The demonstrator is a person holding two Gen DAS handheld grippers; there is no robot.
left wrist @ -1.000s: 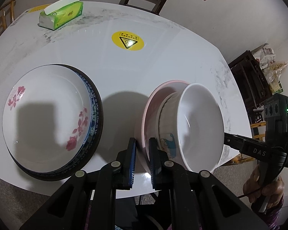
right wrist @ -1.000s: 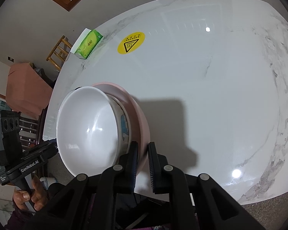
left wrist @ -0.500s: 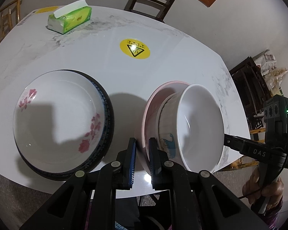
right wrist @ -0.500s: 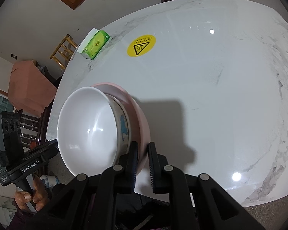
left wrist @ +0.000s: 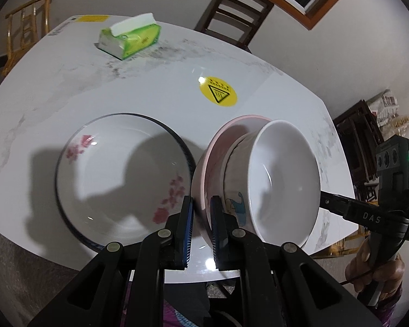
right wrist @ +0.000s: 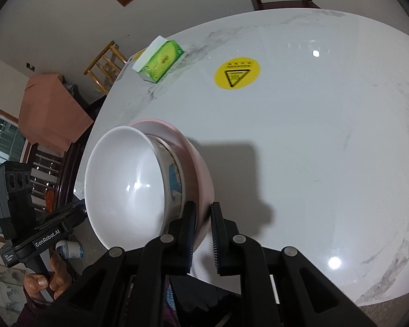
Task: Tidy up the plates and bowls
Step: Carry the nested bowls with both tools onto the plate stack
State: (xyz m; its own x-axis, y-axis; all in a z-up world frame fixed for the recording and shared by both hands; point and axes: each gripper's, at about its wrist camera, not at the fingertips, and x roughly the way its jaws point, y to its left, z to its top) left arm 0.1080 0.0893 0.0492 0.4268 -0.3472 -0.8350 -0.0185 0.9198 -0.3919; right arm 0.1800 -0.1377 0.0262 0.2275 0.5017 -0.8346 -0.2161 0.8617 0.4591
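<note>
One stack of three nested bowls hangs tilted above the table: a white bowl (left wrist: 283,182) innermost, a bowl with a blue cartoon print (left wrist: 235,204) beneath it, and a pink bowl (left wrist: 204,179) outermost. It sits lower centre-right in the left wrist view and lower left in the right wrist view. The left gripper (left wrist: 201,231) is clamped on the pink bowl's rim, and the right gripper (right wrist: 203,234) is clamped on the opposite rim. At lower left of the left view, one white plate with pink flowers (left wrist: 122,174) lies nested in one dark-rimmed plate (left wrist: 182,141) on the marble table (left wrist: 155,87). Further up lie one yellow warning sticker (left wrist: 218,91) and one green tissue pack (left wrist: 129,39).
</note>
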